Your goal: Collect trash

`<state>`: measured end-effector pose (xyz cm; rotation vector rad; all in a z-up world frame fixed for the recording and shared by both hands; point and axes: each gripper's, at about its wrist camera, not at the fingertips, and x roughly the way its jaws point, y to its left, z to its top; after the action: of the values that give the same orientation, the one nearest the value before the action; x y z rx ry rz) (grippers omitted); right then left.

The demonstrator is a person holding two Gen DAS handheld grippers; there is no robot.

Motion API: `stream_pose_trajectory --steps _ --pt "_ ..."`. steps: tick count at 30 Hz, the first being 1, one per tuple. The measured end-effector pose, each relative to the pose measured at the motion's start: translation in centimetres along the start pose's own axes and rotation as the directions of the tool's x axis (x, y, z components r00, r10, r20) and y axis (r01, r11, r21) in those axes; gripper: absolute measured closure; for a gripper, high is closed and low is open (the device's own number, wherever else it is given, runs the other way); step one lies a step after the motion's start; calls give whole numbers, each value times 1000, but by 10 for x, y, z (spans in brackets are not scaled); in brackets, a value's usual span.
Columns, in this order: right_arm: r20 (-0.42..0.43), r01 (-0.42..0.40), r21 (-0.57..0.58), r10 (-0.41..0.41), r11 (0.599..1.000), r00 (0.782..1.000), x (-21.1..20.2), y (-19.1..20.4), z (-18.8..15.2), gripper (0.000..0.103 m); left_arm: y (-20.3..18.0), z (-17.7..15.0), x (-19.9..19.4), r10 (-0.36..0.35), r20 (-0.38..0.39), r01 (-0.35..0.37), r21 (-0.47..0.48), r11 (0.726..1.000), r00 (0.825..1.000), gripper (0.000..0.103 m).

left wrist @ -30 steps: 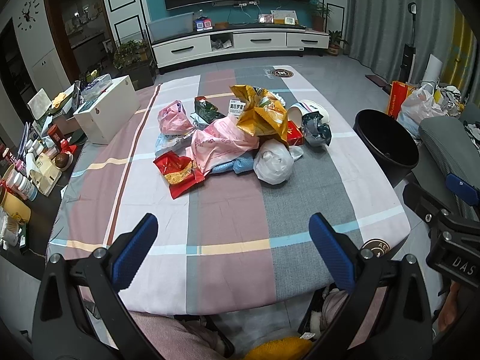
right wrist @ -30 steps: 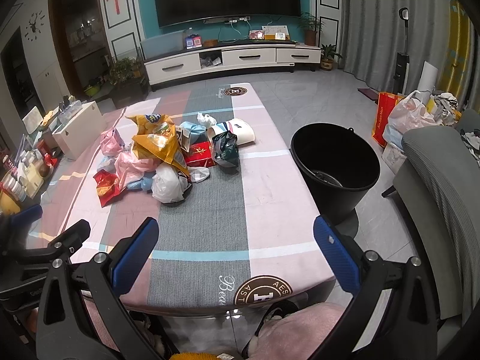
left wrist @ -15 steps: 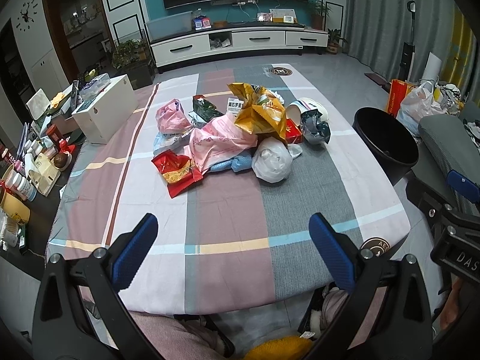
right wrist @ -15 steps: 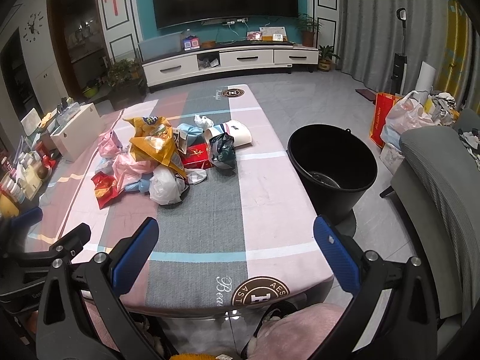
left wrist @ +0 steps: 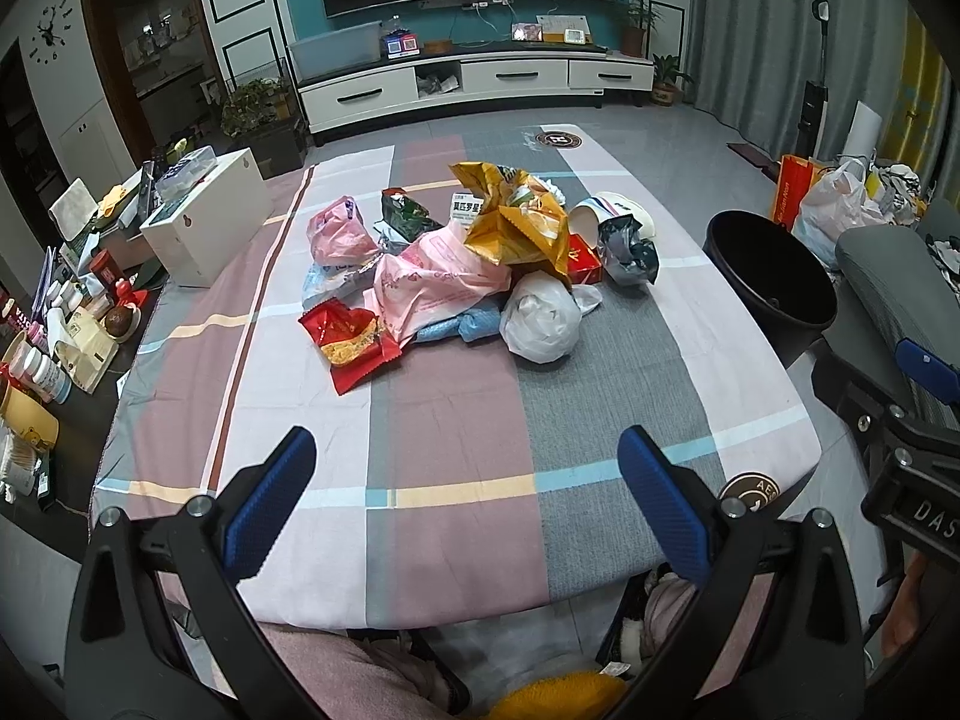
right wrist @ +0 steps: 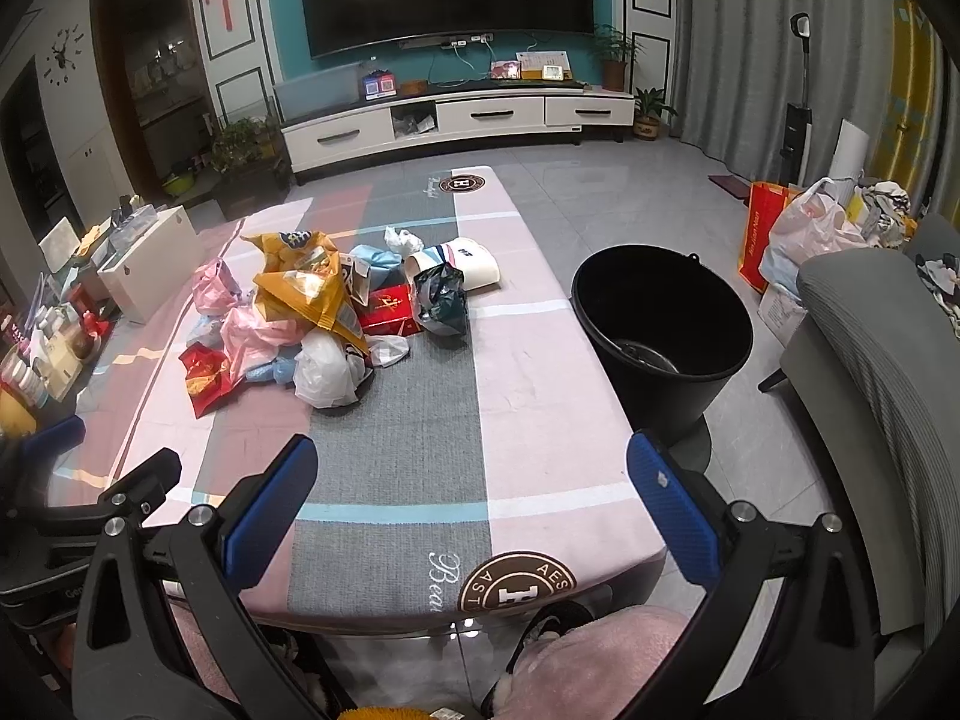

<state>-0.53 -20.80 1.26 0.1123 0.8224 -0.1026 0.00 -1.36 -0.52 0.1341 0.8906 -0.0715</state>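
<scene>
A heap of trash lies mid-table: a yellow snack bag (left wrist: 516,222) (right wrist: 306,285), a pink plastic bag (left wrist: 432,282), a red wrapper (left wrist: 348,342) (right wrist: 207,375), a white knotted bag (left wrist: 540,321) (right wrist: 324,369), a dark crumpled bag (left wrist: 627,249) (right wrist: 441,300), a red box (right wrist: 390,309) and a white paper cup (right wrist: 462,264). A black bucket (left wrist: 771,282) (right wrist: 660,324) stands on the floor right of the table. My left gripper (left wrist: 462,498) and right gripper (right wrist: 468,504) both hover open and empty over the table's near edge, well short of the heap.
The table (left wrist: 456,420) wears a pink, grey and white checked cloth. A white box (left wrist: 207,225) sits at its left edge beside a cluttered side table (left wrist: 54,342). A grey chair (right wrist: 870,372) stands right. Bags (right wrist: 804,234) lie on the floor beyond the bucket.
Both views have drifted slightly; the heap sits a little farther up in the frames. Nothing on the table has moved and both grippers stay open.
</scene>
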Motion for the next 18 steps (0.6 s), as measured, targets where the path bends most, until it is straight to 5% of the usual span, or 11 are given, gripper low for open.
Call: stream_pose_trajectory --steps 12,18 --pt "-5 -2 23 2 1000 1000 13 -3 -4 2 3 2 12 -46 1 46 -19 999 999 3" --pt "-22 -163 24 163 986 986 47 -8 -9 2 38 1 50 -159 31 161 -112 981 987 3"
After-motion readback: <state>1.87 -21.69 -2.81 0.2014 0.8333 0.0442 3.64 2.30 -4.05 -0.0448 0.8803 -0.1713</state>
